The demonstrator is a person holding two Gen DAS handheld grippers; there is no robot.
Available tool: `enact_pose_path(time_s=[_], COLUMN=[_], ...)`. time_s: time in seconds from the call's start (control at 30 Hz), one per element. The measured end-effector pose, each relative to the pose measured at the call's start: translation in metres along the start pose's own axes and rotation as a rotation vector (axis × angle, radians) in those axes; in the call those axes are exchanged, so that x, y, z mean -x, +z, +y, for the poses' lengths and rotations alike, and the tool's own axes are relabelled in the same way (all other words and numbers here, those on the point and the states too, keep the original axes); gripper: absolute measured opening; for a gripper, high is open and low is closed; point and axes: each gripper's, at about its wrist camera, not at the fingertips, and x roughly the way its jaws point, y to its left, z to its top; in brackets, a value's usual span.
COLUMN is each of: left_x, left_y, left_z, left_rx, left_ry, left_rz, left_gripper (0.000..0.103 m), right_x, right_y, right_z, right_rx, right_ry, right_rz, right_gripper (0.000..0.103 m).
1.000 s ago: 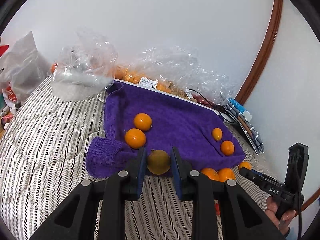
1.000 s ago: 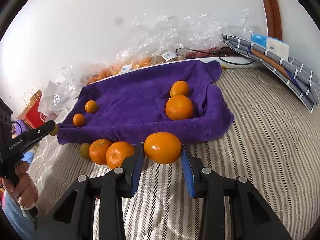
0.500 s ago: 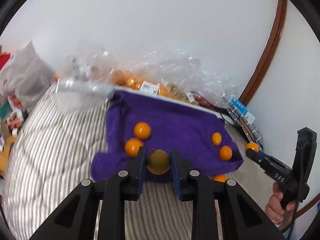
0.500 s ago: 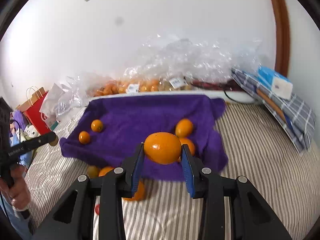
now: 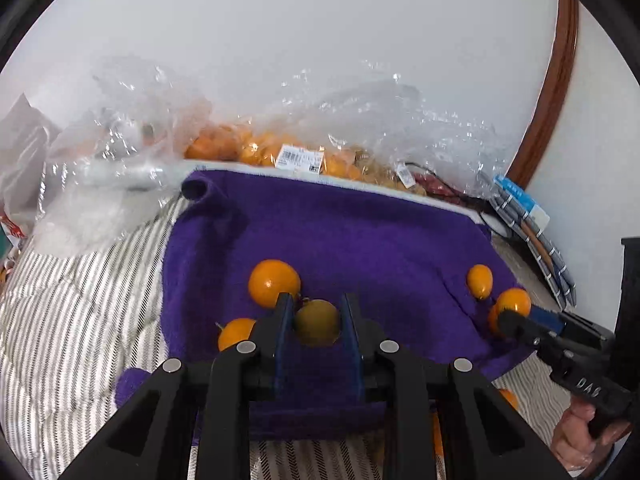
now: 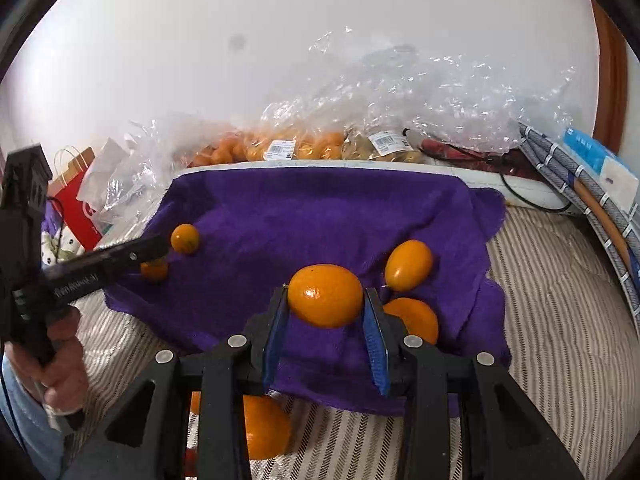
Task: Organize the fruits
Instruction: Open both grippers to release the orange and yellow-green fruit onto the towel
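1. Both grippers have moved in over the purple towel (image 5: 360,240) since a second ago; back then they sat short of its near edge, over the striped bedding (image 5: 72,320).
2. Left gripper (image 5: 317,322) stays clamped on a greenish-yellow fruit (image 5: 317,322), pads tight on both sides. The fruit is held above the towel's near-left part, just right of two oranges (image 5: 274,283) lying there.
3. Right gripper (image 6: 325,300) stays clamped on a large orange (image 6: 325,295), blue pads (image 6: 375,336) pressed on its flanks, held above the towel's near-right part. Two more oranges (image 6: 409,265) lie on the towel just right of it.
4. Fewer loose fruit show on the bedding at the towel's near edge than before; one big orange (image 6: 264,428) shows under the right gripper body.
5. Two small oranges (image 6: 185,238) sit on the towel's other side, next to the left gripper's tip in the right wrist view.
6. Clear plastic bags (image 6: 420,92) along the far wall hold many oranges (image 6: 280,148), barcode labels visible. Count: cannot tell.
7. Far left, a red paper bag (image 6: 76,204); contents hidden.
8. Far right, a folded plaid cloth (image 6: 580,188) with a blue-white packet (image 6: 600,160) on it.
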Motion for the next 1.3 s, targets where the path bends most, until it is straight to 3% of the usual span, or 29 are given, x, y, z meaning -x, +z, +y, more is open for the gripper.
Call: enact_pose_path(time_s=[0.13, 0.3, 0.57, 0.9, 0.97, 1.1, 1.3], left_x=[-0.006, -0.013, -0.015, -0.015, -0.013, -0.010, 0.000], left_y=[-0.004, -0.008, -0.010, -0.008, -0.008, -0.007, -0.004], left_z=[0.000, -0.003, -0.006, -0.006, -0.004, -0.001, 0.008], left_rx=[0.014, 0.007, -0.024, -0.019, -0.014, 0.002, 0.046], left_ry=[-0.042, -0.044, 0.023, 0.029, 0.036, 0.022, -0.025], left_rz=[0.026, 0.053, 0.062, 0.064, 0.053, 0.041, 0.003], left_gripper=[0.024, 0.024, 0.024, 0.024, 0.024, 0.024, 0.033], right_x=[-0.009, -0.019, -0.022, -0.021, -0.018, -0.006, 0.020], right_y=[-0.003, -0.007, -0.010, -0.011, -0.011, -0.011, -0.011], right_z=[-0.001, 0.002, 0.008, 0.006, 0.006, 0.003, -0.016], right_rx=[-0.011, 0.000, 0.027, 0.018, 0.015, -0.007, -0.119], right_ry=[0.011, 0.008, 0.007, 0.016, 0.012, 0.019, -0.032], right_rz=[0.034, 0.064, 0.069, 0.058, 0.045, 0.000, -0.055], right_gripper=[0.037, 0.037, 0.037, 0.037, 0.038, 0.052, 0.052])
